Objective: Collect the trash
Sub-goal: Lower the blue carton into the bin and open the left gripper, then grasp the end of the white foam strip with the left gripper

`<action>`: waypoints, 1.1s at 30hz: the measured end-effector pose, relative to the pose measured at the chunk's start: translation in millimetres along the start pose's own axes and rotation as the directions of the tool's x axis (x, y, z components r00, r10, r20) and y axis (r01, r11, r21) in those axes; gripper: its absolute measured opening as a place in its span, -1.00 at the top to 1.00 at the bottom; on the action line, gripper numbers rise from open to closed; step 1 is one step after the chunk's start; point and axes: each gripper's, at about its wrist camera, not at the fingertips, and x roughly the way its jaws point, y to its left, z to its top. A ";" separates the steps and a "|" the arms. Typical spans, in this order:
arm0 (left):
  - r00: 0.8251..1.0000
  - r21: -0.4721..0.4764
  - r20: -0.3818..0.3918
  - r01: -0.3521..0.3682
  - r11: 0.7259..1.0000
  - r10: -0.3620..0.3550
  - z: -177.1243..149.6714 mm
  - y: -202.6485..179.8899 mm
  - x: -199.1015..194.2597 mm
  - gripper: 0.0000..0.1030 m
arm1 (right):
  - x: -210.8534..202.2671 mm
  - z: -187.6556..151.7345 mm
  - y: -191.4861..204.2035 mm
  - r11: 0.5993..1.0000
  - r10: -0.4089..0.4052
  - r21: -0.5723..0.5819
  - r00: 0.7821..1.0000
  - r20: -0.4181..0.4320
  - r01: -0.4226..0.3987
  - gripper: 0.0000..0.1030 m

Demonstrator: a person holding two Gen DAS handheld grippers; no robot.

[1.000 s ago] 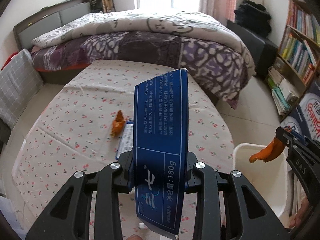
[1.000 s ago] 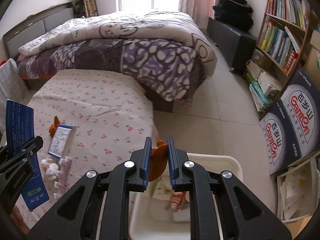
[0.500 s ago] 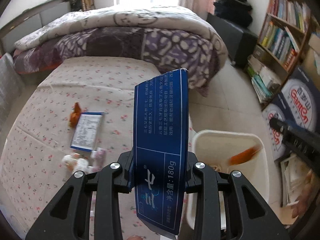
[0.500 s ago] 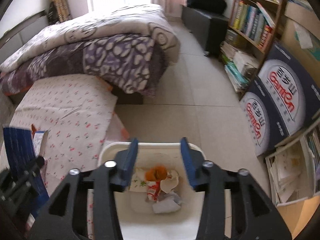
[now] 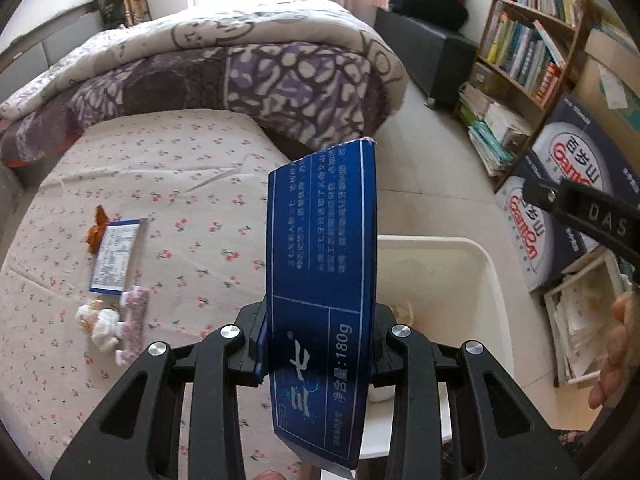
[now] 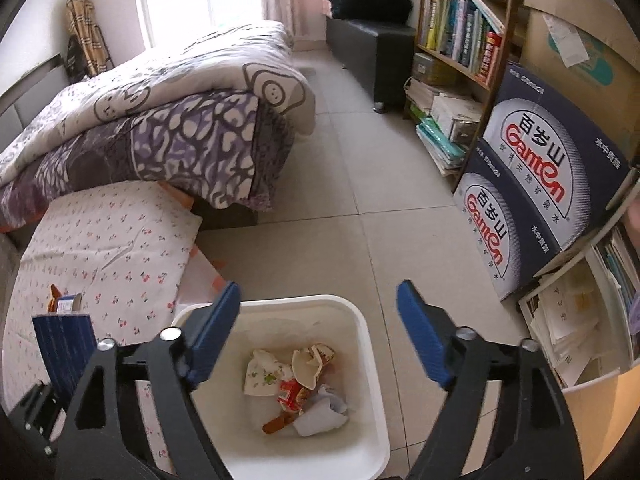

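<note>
My left gripper point(image 5: 320, 344) is shut on a flattened blue carton point(image 5: 324, 280) that stands upright between its pads, beside the white bin point(image 5: 492, 280). My right gripper point(image 6: 318, 300) hangs over the bin's rim point(image 6: 360, 320); its jaws are opening with nothing between them. An orange peel point(image 6: 278, 424) lies inside the bin among crumpled paper and wrappers. On the flowered bedspread point(image 5: 180, 184) lie another orange peel point(image 5: 96, 228), a small labelled packet point(image 5: 116, 256), a white tissue wad point(image 5: 100, 320) and a pink wrapper point(image 5: 134, 320).
A bed with a purple quilt point(image 6: 180, 128) fills the back left. A bookshelf point(image 6: 460, 40), stacked water cartons point(image 6: 532, 184) and paper piles point(image 6: 568, 320) line the right. Tiled floor point(image 6: 360, 168) lies beyond the bin. A person's hand point(image 5: 616, 352) shows at the right edge.
The right jaws went from shut on the orange peel to wide apart, and the peel dropped into the bin. Both grippers swung right toward the bin; the left kept the carton.
</note>
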 end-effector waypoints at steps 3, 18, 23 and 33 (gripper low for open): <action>0.999 0.006 -0.016 0.036 0.999 -0.036 -1.4 -5.7 0.8 0.32 | -0.5 1.1 -5.4 1.000 -0.009 0.018 1.000 0.005 0.009 -0.62; 0.996 0.012 -0.024 0.082 0.997 -0.081 -6.8 -4.9 -3.4 -0.18 | -0.3 0.2 -0.5 0.999 -0.007 0.037 1.000 0.001 0.007 -0.82; 0.989 -0.047 0.002 0.148 0.988 -0.148 -5.2 15.2 -14.2 -0.22 | -2.4 1.1 6.5 0.999 -0.007 0.039 1.000 0.008 0.007 -0.83; 0.997 -0.178 0.015 0.081 0.981 -0.080 2.0 67.2 -25.7 -0.34 | 0.3 -1.5 30.5 1.000 0.009 0.006 1.000 -0.005 -0.009 -0.84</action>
